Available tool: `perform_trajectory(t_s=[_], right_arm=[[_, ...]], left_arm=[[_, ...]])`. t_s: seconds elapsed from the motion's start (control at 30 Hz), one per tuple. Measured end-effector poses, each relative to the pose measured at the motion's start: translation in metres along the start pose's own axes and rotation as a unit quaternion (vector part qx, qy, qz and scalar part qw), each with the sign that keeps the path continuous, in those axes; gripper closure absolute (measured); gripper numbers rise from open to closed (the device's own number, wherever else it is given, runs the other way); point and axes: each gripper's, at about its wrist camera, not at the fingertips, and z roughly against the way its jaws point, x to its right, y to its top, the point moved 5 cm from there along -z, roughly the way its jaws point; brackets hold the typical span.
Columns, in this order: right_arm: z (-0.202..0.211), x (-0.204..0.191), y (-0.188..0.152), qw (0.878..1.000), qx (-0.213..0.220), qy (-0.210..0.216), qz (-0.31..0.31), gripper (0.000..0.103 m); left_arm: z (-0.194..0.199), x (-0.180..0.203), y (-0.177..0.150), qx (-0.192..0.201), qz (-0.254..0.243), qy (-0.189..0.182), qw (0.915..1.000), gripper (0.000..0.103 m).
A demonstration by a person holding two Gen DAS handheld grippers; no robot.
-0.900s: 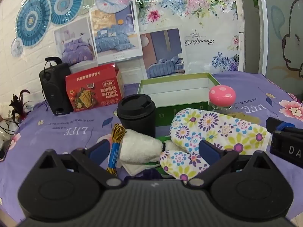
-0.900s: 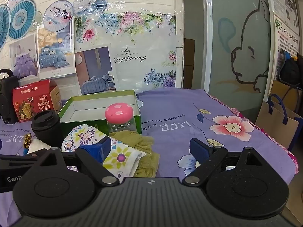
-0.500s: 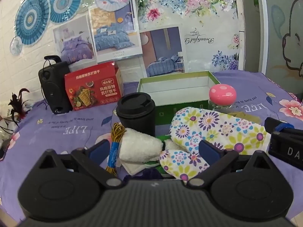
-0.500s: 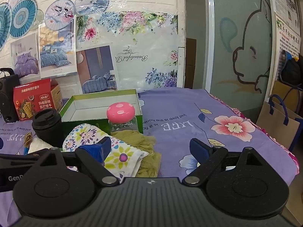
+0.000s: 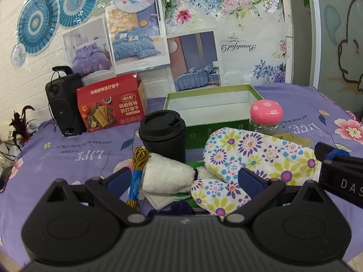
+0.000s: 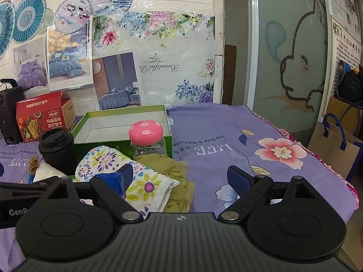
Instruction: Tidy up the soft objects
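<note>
Purple cloth (image 5: 74, 158) with flowers covers the table, and many things stand close together on it. A black cup (image 5: 162, 133) stands just behind a rolled white towel (image 5: 166, 175), and a yellow-blue cord bundle (image 5: 137, 174) lies beside the towel on the left. A jar (image 5: 266, 115) with a pink dotted lid stands in front of the green box (image 5: 211, 111), and a red carton (image 5: 110, 106) and a black speaker (image 5: 64, 104) are further back by the wall. The mitt (image 5: 249, 156) is white with many coloured flowers; it lies flat in front of the box, its thumb part touching the towel, and an olive cloth (image 6: 179, 176) lies partly under its other end. The box is open and its white inside shows nothing in it. The left gripper (image 5: 182, 180) has its fingers wide apart around the towel and the mitt thumb, holding nothing. The right gripper (image 6: 180, 179) is also spread apart, one finger over the mitt edge, the other over bare cloth.
</note>
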Motion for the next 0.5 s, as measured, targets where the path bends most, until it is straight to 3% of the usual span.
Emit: perform_trajectory(t_s=[0.5], right_arm=[[0.0015, 0.0012, 0.0002, 1.000, 0.004, -0.001, 0.001, 0.026]], left_arm=[[0.0047, -0.0006, 0.0014, 0.007, 0.005, -0.008, 0.9999, 0.003]])
